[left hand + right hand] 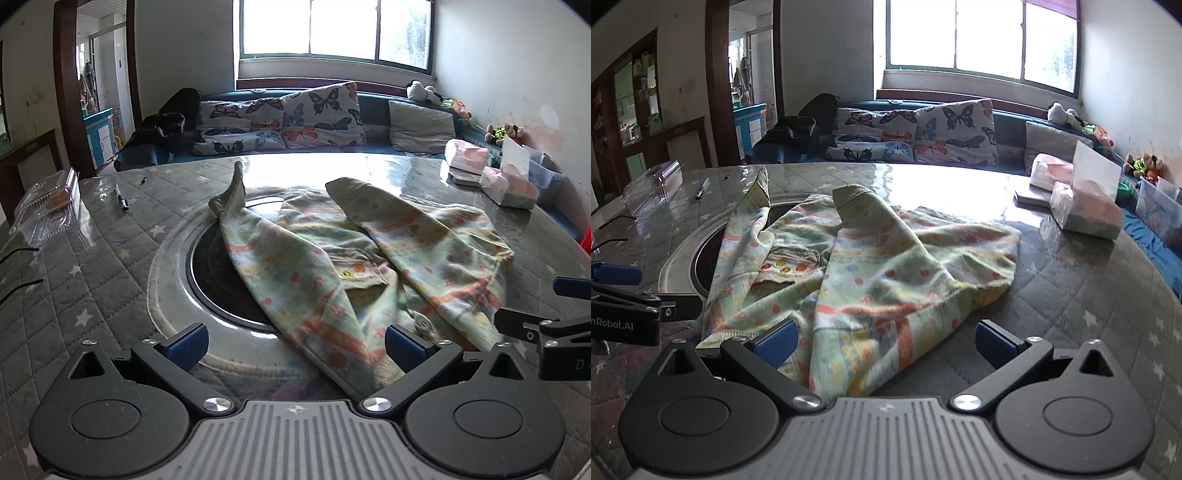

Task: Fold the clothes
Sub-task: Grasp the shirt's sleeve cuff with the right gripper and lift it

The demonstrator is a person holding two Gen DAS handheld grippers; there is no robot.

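A small pale-green child's garment (354,258) with orange, yellow and blue dots lies rumpled on the round table, both sleeves thrown across its body; it also shows in the right wrist view (879,266). My left gripper (295,345) is open, its fingers either side of the garment's near hem and sleeve cuff. My right gripper (884,345) is open over the near right part of the garment, holding nothing. The right gripper's fingers (569,288) show at the right edge of the left wrist view. The left gripper's finger (617,274) shows at the left edge of the right wrist view.
The table (92,280) has a grey quilted star cover and a round recessed hob (210,266) partly under the garment. A clear plastic box (48,210) and a pen (122,197) lie at the left. Tissue packs (1086,206) sit at the right. A sofa with butterfly cushions (280,122) stands behind.
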